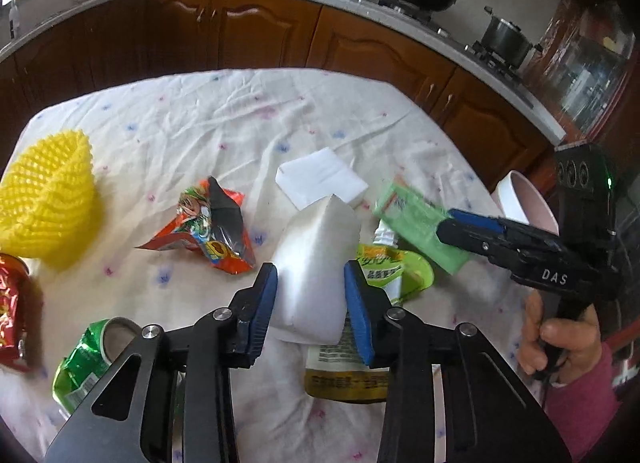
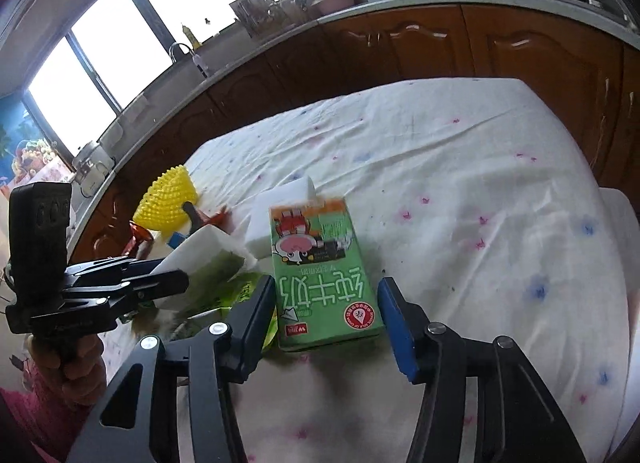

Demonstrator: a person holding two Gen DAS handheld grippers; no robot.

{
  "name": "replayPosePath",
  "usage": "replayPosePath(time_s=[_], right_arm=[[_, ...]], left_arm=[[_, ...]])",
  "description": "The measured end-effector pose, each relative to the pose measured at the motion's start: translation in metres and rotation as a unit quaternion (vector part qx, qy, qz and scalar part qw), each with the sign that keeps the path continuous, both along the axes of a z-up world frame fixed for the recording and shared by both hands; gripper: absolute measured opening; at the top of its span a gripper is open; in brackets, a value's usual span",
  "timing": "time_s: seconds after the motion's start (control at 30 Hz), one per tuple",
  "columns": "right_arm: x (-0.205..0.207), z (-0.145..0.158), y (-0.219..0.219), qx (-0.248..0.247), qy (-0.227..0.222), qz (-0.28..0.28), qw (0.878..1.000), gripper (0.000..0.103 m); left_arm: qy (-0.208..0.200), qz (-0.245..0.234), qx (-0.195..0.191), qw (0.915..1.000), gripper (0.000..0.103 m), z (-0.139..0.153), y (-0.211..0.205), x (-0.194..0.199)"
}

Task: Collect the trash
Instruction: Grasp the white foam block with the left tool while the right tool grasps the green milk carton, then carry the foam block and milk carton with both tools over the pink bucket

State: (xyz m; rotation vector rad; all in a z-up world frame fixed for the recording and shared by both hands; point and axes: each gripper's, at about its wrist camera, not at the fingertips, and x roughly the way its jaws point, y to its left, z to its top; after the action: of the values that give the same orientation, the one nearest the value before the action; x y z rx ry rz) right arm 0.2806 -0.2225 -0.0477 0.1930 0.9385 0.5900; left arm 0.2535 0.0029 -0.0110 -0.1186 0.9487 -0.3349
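Left gripper closed to a medium gap on white packet, blue pads flat against both sides. Packet at centre of left view, standing up off the tablecloth. Right gripper set about half wide on green milk carton, pads apparently against both long edges, near end seemingly lifted. Carton at 3 o'clock from the packet in left view.

Handling, judged: packet light, soft-walled, likely to crumple, so hold mid-body with a gentle squeeze. Carton empty-looking, flattened, light, stiff along folds, waxy and a bit slippery. Best taken across the narrow width near one end, as now.

Other litter: yellow foam net at 10 o'clock, red snack bag at 9, crushed green can at 7, spouted green pouch just beside and partly under the right pad of the left tool, white block at 12.

Hard to read: far end of carton blurred. Packet's contents unknown. Pouch half covered. Red thing at left edge cut off. Pink-rimmed tub behind right tool mostly hidden, possibly the bin. Hand on right handle only partly shown.
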Motion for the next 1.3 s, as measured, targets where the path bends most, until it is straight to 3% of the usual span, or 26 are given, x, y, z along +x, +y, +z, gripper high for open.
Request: replayPosePath(time_s=[0.33, 0.5, 1.3], right_arm=[[-0.037, 0.029, -0.028, 0.034, -0.041, -0.054, 0.997, 0.052], [-0.053, 0.035, -0.035, 0.039, -0.049, -0.067, 0.996, 0.052], [-0.122, 0.071, -0.147, 0.033, -0.1, -0.195, 0.975, 0.052]], left_arm=[[-0.035, 0.014, -0.039, 0.9985, 0.032, 0.03, 0.005, -0.021], [-0.035, 0.002, -0.062, 0.9975, 0.032, 0.035, -0.003, -0.028], [-0.052, -0.106, -0.082, 0.9896, 0.032, 0.058, -0.127, -0.052]])
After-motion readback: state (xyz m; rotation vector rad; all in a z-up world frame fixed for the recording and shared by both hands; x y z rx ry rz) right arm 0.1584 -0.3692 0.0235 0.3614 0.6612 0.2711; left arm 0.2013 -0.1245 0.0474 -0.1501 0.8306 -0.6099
